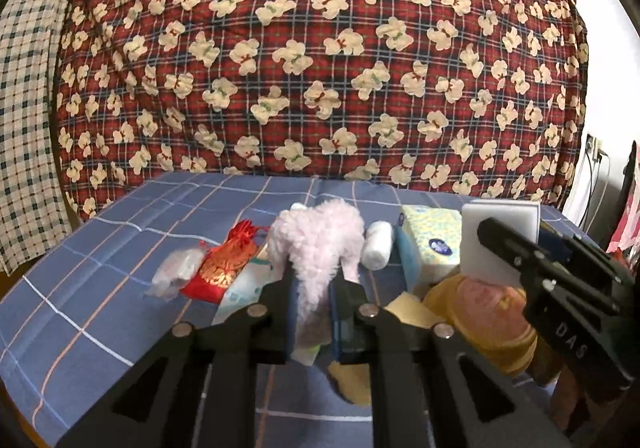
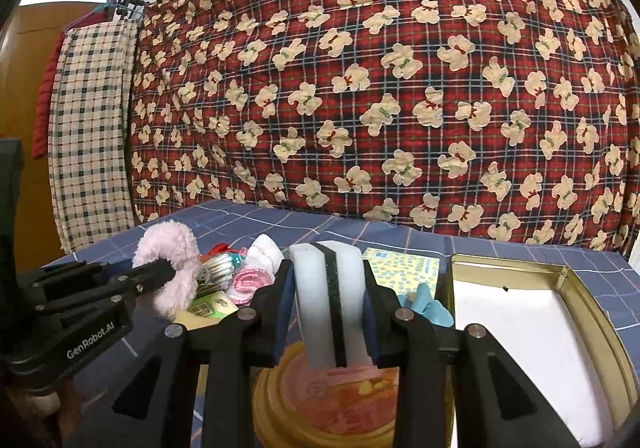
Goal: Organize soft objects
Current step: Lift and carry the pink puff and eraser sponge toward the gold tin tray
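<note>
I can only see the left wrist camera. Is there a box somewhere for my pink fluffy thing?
Observer: Yes. The right wrist view shows an open gold tin lying just right of the right claw.
Child: Is anything inside it?
Observer: The part I can see shows a white bottom with one tiny dark speck, and nothing else.
Child: What is the white block the other claw has?
Observer: From its own camera, the white block is two white foam slabs with a black layer between them, squeezed between the claw's pads.
</note>
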{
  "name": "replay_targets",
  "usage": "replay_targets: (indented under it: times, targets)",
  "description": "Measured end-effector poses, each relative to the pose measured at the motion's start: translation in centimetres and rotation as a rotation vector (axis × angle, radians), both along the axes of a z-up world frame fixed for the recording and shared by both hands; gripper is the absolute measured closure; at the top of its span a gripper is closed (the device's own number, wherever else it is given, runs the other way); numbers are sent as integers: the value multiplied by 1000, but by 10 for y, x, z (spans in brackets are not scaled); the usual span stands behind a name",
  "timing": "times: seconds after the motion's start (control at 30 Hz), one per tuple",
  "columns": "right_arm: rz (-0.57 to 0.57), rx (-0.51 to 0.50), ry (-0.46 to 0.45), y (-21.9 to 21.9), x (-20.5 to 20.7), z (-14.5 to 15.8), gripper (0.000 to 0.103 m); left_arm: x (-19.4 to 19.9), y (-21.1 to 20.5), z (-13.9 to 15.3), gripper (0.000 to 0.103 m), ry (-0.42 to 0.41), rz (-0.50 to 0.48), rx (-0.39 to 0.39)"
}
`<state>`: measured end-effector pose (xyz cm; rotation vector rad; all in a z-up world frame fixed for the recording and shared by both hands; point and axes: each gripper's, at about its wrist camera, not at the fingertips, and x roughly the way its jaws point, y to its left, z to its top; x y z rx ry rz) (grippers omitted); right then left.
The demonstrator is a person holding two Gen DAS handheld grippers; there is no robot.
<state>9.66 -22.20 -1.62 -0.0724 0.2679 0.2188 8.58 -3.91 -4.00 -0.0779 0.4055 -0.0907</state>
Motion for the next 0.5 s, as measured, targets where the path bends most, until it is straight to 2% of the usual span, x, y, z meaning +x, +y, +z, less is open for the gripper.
replay_targets:
  times: [0.2, 0.5]
  targets:
    - [-9, 4, -4, -2, 0, 0, 70, 4, -11, 1, 92, -14, 1, 16]
    - [-38, 12, -31, -7, -3, 3, 70, -2, -22, 7, 92, -103, 35, 31]
